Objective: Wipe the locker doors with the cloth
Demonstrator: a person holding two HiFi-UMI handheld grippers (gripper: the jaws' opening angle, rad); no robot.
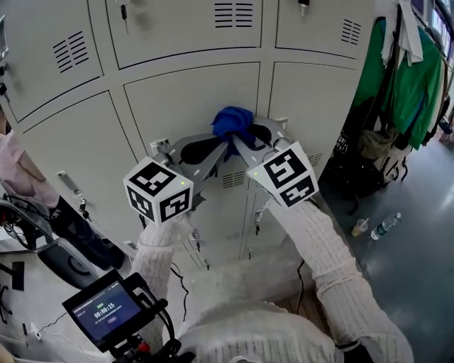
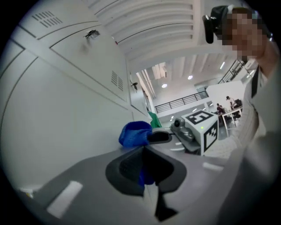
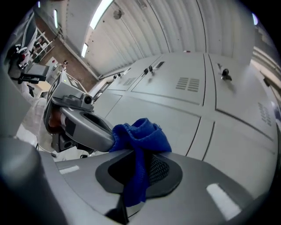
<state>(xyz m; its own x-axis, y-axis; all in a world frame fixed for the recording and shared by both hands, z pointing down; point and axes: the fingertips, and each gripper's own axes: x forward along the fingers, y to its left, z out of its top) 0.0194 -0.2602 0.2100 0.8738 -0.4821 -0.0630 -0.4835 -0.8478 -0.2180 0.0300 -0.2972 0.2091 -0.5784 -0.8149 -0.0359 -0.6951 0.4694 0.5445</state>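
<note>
A blue cloth (image 1: pixel 233 122) is bunched against the pale grey locker doors (image 1: pixel 191 99), at the seam between two doors. My left gripper (image 1: pixel 221 145) comes in from the lower left and my right gripper (image 1: pixel 241 142) from the lower right, and their tips meet at the cloth. In the left gripper view the left gripper (image 2: pixel 147 173) is shut with a strip of blue cloth (image 2: pixel 135 133) between its jaws. The right gripper view has the right gripper (image 3: pixel 136 171) shut on the cloth (image 3: pixel 140 136), which hangs down between the pads. The locker door (image 3: pixel 175 114) lies just behind.
Green clothes (image 1: pixel 404 78) and a dark bag (image 1: pixel 358 174) hang to the right of the lockers. A bottle (image 1: pixel 385 225) and a cup (image 1: pixel 360 227) lie on the floor there. A small screen (image 1: pixel 106 310) sits at lower left. Keys (image 1: pixel 125 13) hang from upper doors.
</note>
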